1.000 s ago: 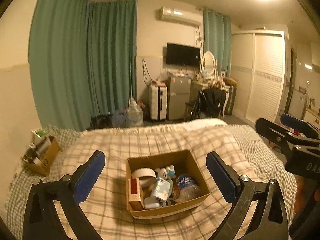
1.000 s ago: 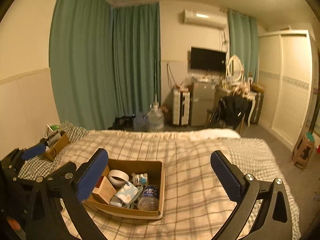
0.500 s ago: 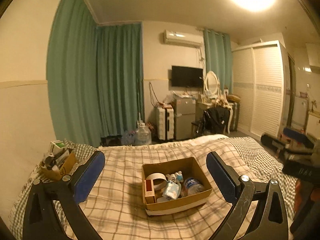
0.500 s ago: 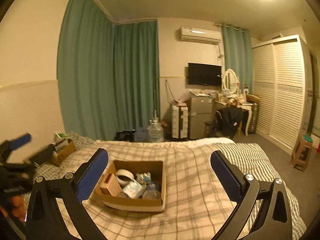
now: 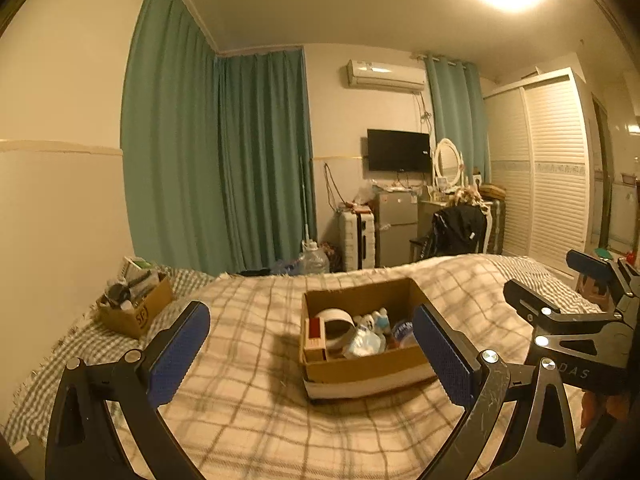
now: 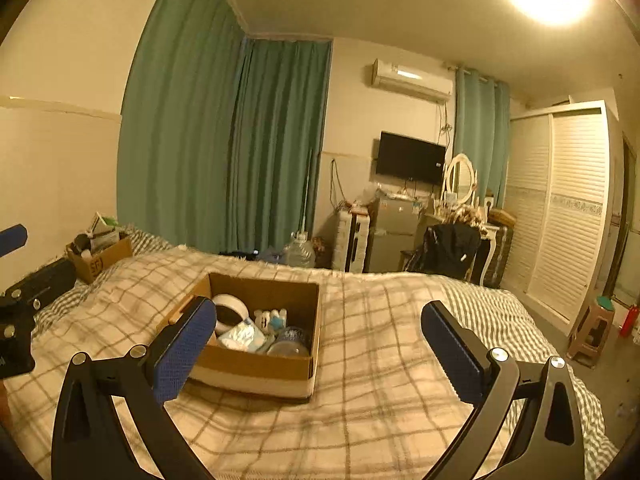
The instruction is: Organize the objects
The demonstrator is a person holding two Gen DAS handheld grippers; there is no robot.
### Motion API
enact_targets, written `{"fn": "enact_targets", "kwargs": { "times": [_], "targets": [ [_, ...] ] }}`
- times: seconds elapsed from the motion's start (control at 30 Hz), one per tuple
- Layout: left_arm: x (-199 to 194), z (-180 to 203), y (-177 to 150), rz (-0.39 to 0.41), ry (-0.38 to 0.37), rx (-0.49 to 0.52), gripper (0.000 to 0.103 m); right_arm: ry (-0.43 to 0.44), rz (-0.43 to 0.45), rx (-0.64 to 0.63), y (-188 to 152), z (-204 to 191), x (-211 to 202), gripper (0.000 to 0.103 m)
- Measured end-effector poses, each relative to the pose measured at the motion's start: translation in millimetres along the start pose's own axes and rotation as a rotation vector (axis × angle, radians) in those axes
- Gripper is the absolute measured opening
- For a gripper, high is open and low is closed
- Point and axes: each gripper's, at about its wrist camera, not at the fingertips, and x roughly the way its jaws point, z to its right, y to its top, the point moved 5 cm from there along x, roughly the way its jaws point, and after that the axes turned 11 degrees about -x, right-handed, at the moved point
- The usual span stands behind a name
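An open cardboard box (image 5: 362, 370) sits on the plaid bed, also in the right wrist view (image 6: 256, 368). It holds a roll of white tape (image 5: 338, 318), a small red and tan carton (image 5: 315, 338), a crinkled packet (image 6: 240, 336), a small toy figure (image 6: 272, 318) and a bottle (image 6: 290, 340). My left gripper (image 5: 312, 354) is open and empty, well short of the box. My right gripper (image 6: 320, 350) is open and empty, to the right of the box.
A second cardboard box (image 5: 134, 312) full of items stands at the bed's far left by the wall. The plaid blanket (image 6: 380, 360) covers the bed. Beyond the bed are green curtains, a suitcase, a small fridge, a chair and a wardrobe (image 6: 568, 208).
Both grippers have pulled back and tilted upward, so the box looks smaller and farther and more ceiling shows. Both stay open and empty.
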Motion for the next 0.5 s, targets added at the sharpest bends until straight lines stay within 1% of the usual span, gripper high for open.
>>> {"fn": "enact_targets", "kwargs": {
  "times": [0.13,0.27,0.5],
  "targets": [
    [7.2,-1.5,-8.8,-0.030,0.015,-0.006,0.103,-0.014,-0.009,-0.035,-5.9,-2.6,-0.2,0.103],
    [9.2,-3.1,-16.0,-0.046,0.014,-0.009,0.103,0.021,-0.016,-0.004,-7.2,-1.9,0.4,0.103],
    [12.1,-7.3,-20.5,-0.072,0.021,-0.021,0.103,0.020,-0.024,-0.007,-8.4,-2.4,1.5,0.103]
  ]
}}
